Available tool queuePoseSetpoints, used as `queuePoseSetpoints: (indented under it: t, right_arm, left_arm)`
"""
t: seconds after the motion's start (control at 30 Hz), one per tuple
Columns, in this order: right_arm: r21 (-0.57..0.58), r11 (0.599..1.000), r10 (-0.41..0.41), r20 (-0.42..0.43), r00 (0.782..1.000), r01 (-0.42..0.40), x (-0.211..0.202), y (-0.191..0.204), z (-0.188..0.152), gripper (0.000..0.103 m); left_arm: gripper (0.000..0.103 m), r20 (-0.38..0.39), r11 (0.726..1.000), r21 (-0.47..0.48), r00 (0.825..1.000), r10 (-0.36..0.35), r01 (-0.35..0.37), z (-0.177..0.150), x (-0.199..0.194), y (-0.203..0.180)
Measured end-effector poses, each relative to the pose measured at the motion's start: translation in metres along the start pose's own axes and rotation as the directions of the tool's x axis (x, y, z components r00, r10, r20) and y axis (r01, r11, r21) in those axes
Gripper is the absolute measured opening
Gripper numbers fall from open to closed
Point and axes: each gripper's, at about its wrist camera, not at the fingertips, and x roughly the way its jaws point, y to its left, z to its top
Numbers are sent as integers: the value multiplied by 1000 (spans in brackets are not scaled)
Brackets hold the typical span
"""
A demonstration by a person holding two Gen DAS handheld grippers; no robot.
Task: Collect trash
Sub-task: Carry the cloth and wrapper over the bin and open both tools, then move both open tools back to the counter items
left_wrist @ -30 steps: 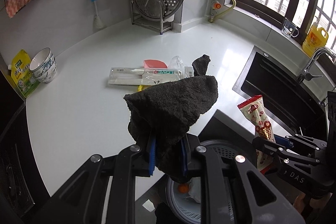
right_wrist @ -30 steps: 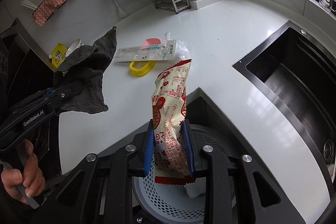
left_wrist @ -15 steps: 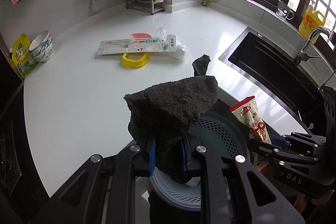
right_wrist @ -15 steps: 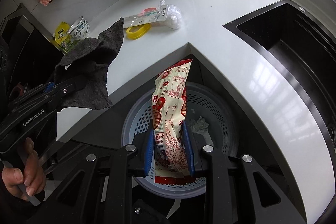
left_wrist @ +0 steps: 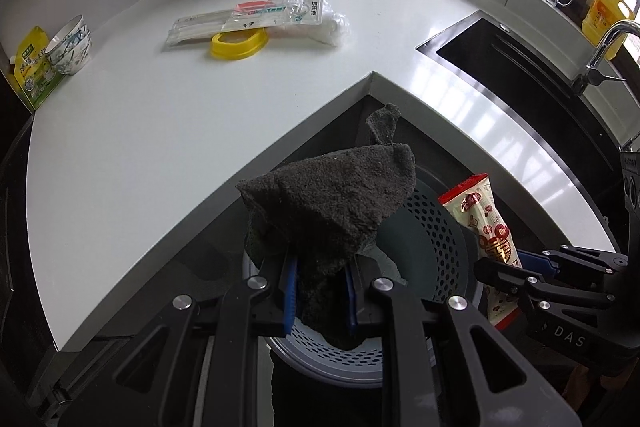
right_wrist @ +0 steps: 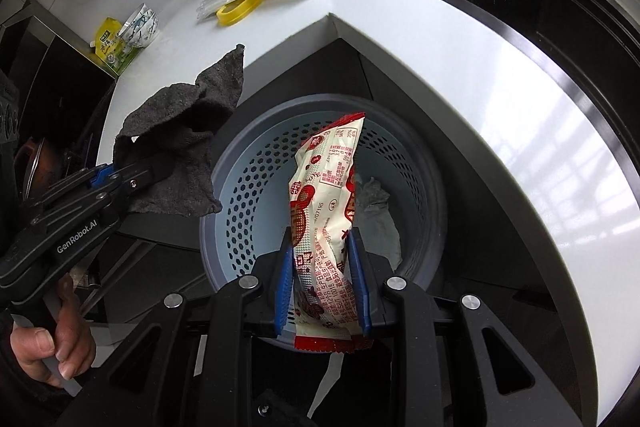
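Dark grey terry cloth [left_wrist: 332,211] is clamped between the blue pads of the left gripper [left_wrist: 320,297], bunched above the fingers. A red-and-cream snack wrapper [right_wrist: 326,223] is pinched upright by the right gripper [right_wrist: 322,285], its top at 12 o'clock, over the perforated waste basket [right_wrist: 240,187].

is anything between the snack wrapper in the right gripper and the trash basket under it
Nothing visible blocks it. The right gripper holds the snack wrapper right over the open perforated basket, which holds only some crumpled paper. The grey cloth in the left gripper hangs off to the side, at the basket's rim.
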Motion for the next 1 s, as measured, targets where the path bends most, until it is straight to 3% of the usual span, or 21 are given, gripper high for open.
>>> queuePoseSetpoints:
  t: [0.23,0.57,0.67,0.7,0.73,1.0]
  right_arm:
    - [46,999,29,-62,998,-26,32,-15,-11,26]
    - [63,997,49,-51,998,-46,51,-15,-4,27]
    - [60,997,45,-44,998,-42,51,-12,-1,42]
    - [62,997,45,-41,998,-43,50,-12,0,53]
    - [64,997,44,-35,998,-41,49,-12,-1,57]
    - [48,998,36,-45,998,-34,46,-10,0,57]
  left_arm:
    - [19,-79,1000,2,997,2,-1,-15,31,-10]
    - [22,-133,997,-60,991,31,-39,-20,56,8]
    - [40,-111,996,-82,993,31,-40,-21,49,13]
    - [56,-99,995,-89,994,39,-48,-22,46,15]
    - [62,-82,994,-97,996,46,-53,-22,42,16]
    - [62,-47,988,-138,996,70,-76,-28,17,28]
